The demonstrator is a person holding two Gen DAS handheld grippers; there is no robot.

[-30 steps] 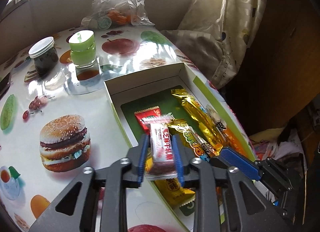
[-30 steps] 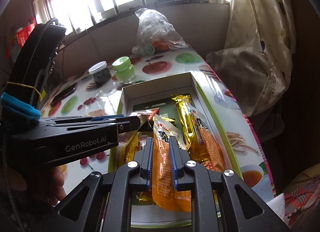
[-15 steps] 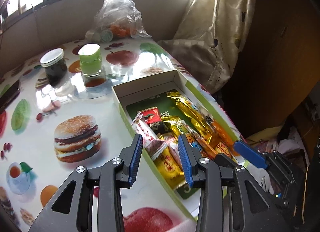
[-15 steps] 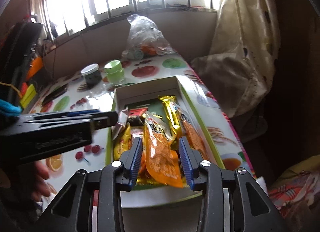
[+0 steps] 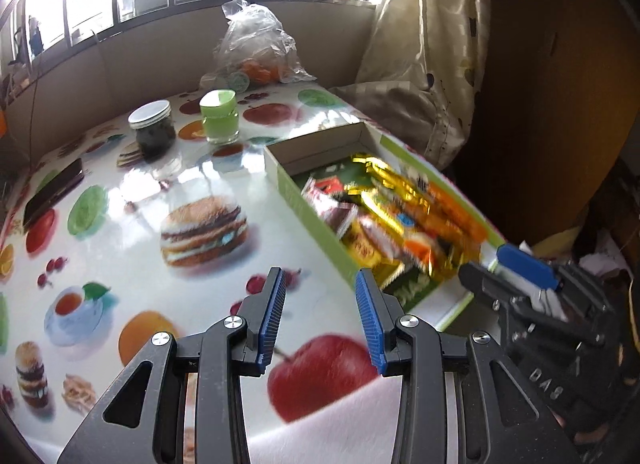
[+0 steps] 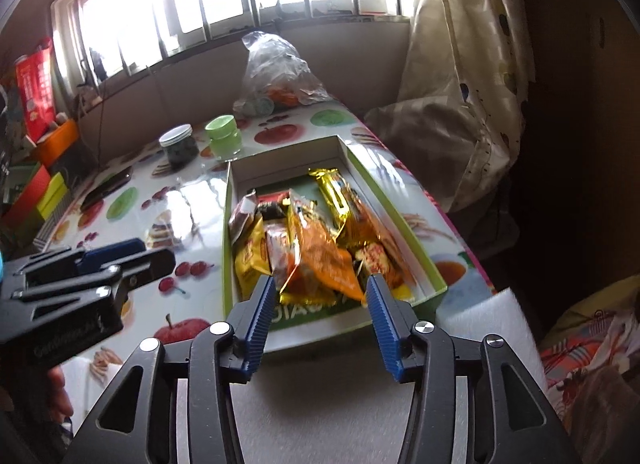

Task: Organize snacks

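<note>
A shallow white box with green sides [image 5: 312,220] [image 6: 227,232] lies on the fruit-print tablecloth, holding a pile of snack packets [image 5: 384,220] in gold, red and orange. An orange packet [image 6: 324,260] lies on top of the pile. My left gripper [image 5: 318,276] is open with nothing between its blue pads, over the tablecloth just left of the box's near corner. My right gripper [image 6: 320,280] hangs above the box's near end. Its jaws are opening and its pads touch nothing. Each gripper shows at the edge of the other's view.
Behind the box stand a white-lidded dark jar [image 5: 151,130], a green jar [image 5: 219,116] and a clear plastic bag [image 5: 256,48] by the window wall. A dark phone [image 5: 54,190] lies at the left. A curtain [image 5: 424,64] hangs at the right. A white foam block [image 6: 488,328] sits near the box.
Both grippers let go of their packets, which now lie in the box. Both pulled back, and the left one shifted left onto the tablecloth. The right jaws have spread wider.
</note>
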